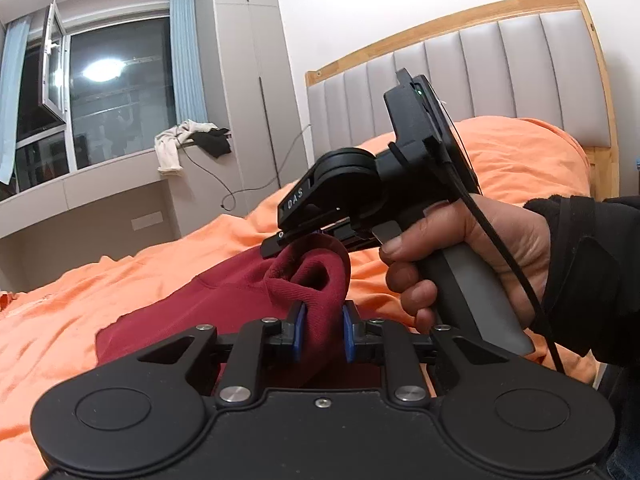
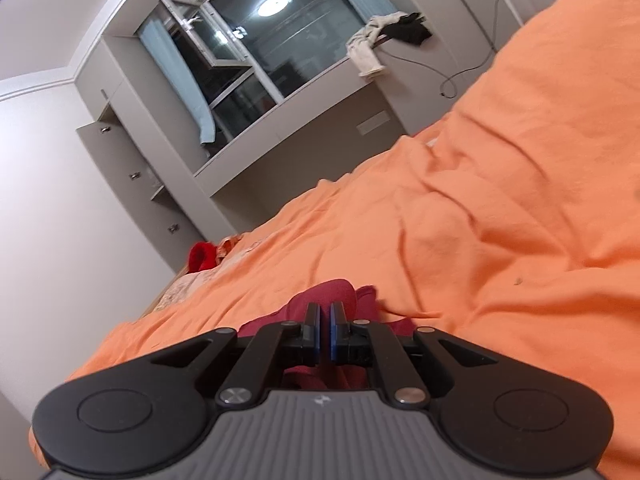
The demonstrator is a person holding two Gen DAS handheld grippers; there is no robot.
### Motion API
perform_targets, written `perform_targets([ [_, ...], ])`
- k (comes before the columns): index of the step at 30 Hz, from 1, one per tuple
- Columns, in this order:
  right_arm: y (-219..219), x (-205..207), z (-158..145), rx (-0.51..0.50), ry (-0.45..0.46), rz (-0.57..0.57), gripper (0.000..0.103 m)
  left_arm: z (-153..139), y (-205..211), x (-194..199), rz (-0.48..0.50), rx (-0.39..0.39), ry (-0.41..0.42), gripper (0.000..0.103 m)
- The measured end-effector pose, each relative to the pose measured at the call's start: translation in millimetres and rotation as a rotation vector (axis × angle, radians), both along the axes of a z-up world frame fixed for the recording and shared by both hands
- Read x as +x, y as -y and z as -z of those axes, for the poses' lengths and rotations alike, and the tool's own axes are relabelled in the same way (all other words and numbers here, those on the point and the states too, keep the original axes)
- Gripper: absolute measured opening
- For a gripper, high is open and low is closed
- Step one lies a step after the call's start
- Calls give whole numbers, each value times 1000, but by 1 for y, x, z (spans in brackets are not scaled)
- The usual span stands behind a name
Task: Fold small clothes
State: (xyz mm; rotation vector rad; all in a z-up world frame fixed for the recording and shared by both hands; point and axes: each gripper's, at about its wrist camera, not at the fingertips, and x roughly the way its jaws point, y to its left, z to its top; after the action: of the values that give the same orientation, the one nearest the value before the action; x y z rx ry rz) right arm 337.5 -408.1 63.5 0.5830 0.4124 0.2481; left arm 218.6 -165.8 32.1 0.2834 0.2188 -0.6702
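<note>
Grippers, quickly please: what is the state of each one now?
Left gripper: closed on a bunched fold of the dark red garment.
Right gripper: closed on the same garment's edge.

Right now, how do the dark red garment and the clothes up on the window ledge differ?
The dark red garment lies on the orange bedspread, pinched by both hand-held grippers, left and right. The ledge clothes are whitish and black, untouched, one piece hanging over the edge. Both are crumpled, unfolded.
</note>
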Motion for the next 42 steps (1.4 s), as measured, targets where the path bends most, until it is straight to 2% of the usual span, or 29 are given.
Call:
perform_targets([
  [6,6,-3,6,-31,-29,24,5,13,10,0,26,33,-37,21],
  [13,9,1,18,-57,-86,37,5,22,9,4,33,36,-61,22],
  [16,9,4,25,-60,-117,29,6,21,9,3,40,30,-62,24],
  [19,13,6,31,-39,-142,14,8,15,6,5,49,22,-90,32],
  [22,16,6,34,-25,-152,7,9,2,-5,13,55,-51,-188,40],
  [24,17,6,34,-25,-152,7,9,-9,-16,21,50,-121,-268,51],
  [26,16,6,34,-28,-152,8,9,-19,-26,27,34,-189,-313,60],
  [28,15,6,34,-37,-151,9,9,-29,-36,31,-1,-240,-323,67],
  [30,14,7,34,-46,-150,10,9,-36,-45,36,-67,-267,-316,82],
  [32,14,7,34,-51,-150,9,9,-42,-53,40,-157,-274,-296,88],
  [35,14,7,35,-48,-151,8,9,-46,-69,54,-252,-286,-300,90],
  [38,15,7,35,-45,-152,9,9,-48,-89,68,-348,-314,-318,98],
  [42,16,7,35,-46,-151,9,9,-44,-117,86,-470,-333,-352,98],
])
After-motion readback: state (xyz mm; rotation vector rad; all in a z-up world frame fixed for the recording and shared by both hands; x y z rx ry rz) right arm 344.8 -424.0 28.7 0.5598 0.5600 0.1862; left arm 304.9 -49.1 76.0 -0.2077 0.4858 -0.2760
